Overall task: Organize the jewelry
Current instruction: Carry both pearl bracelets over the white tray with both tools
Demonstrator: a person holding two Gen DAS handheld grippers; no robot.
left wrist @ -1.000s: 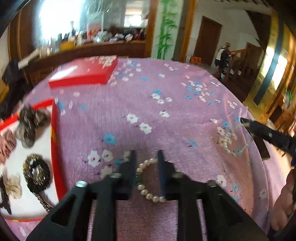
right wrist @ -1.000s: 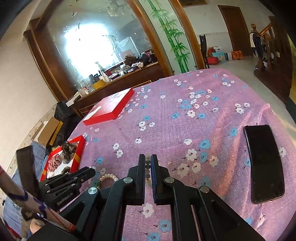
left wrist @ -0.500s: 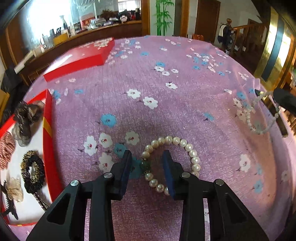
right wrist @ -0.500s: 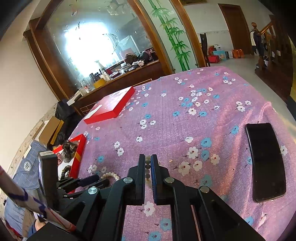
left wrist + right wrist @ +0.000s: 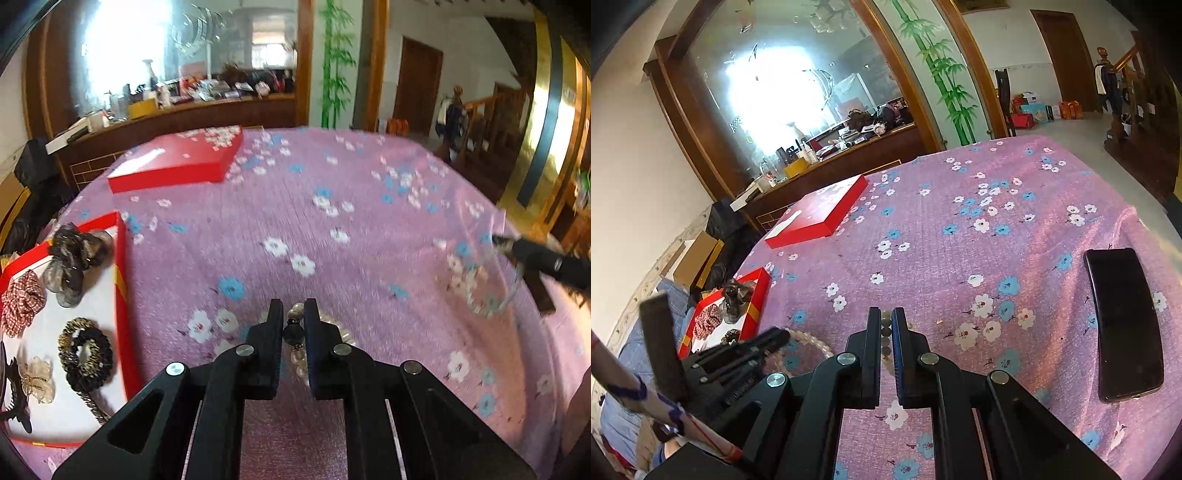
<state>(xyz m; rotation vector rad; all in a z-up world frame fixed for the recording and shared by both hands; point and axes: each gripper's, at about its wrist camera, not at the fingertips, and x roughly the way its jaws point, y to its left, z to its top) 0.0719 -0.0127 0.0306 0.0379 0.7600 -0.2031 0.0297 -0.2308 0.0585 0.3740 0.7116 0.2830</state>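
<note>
the pearl bracelet (image 5: 297, 334) was seen clamped between the fingers of the left gripper (image 5: 294, 317), near the close edge of the purple flowered cloth (image 5: 369, 258); its dark bead was pinched at the pads, and most of the loop was hidden behind the right finger, only a pale blurred arc being made out. in the right wrist view part of that loop (image 5: 812, 341) was shown lying just beyond the left gripper's tips (image 5: 775, 338). a second string of small beads (image 5: 885, 330) was held in the right gripper (image 5: 885, 317), whose fingers were closed together on it; only a few beads were visible in the narrow gap. in the left wrist view the same string (image 5: 487, 291) was seen dangling from the right gripper's tip (image 5: 498, 242), smeared by blur, so its make could not be told. to the left, a red-rimmed tray (image 5: 120, 280) was cut off by the frame edge; scrunchies (image 5: 86, 354) and a hair clip (image 5: 35, 376) were lying in it. farther off a closed red box (image 5: 177, 162) was lying on the cloth. a dark phone (image 5: 1123, 321) was lying at the right.
</note>
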